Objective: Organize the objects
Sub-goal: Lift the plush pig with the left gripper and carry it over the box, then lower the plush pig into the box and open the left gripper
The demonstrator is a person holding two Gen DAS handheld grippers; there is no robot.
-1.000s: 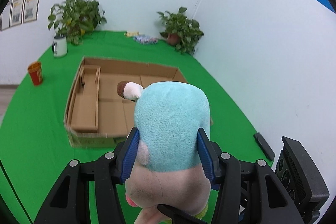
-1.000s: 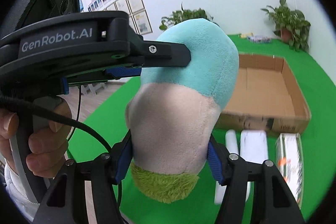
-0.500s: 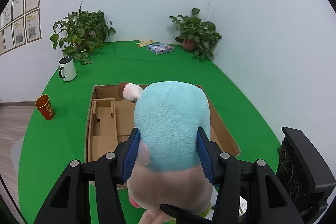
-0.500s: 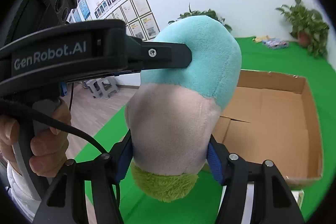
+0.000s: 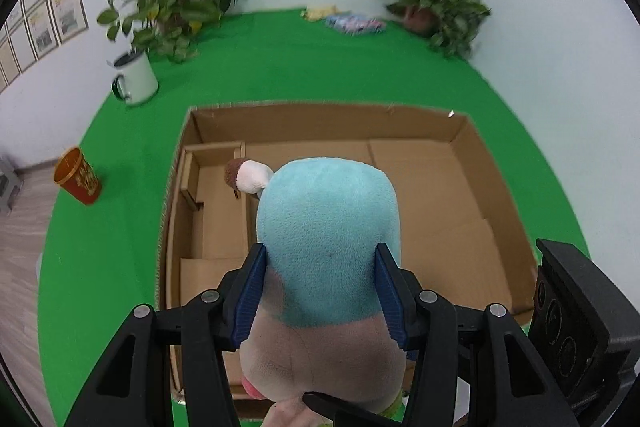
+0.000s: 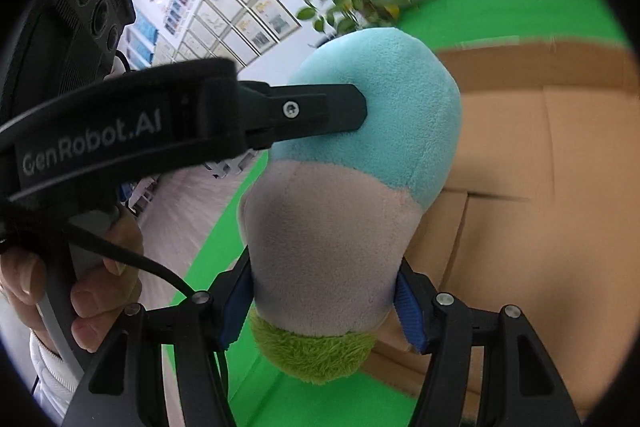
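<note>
Cardboard, brown and shallow, forms the big open box (image 5: 460, 187) on the green mat (image 5: 120, 247), with a small divider insert along its left side. Above it hangs the soft plush toy (image 5: 328, 227), teal on top, beige below, with a green fuzzy tuft and a brown-and-white nub. The left gripper (image 5: 320, 283) pinches its teal part; the right gripper (image 6: 324, 303) pinches the beige part near the tuft. Best, I judge, to lower both together over the bare floor right of the insert, letting go only once the toy rests flat.
</note>
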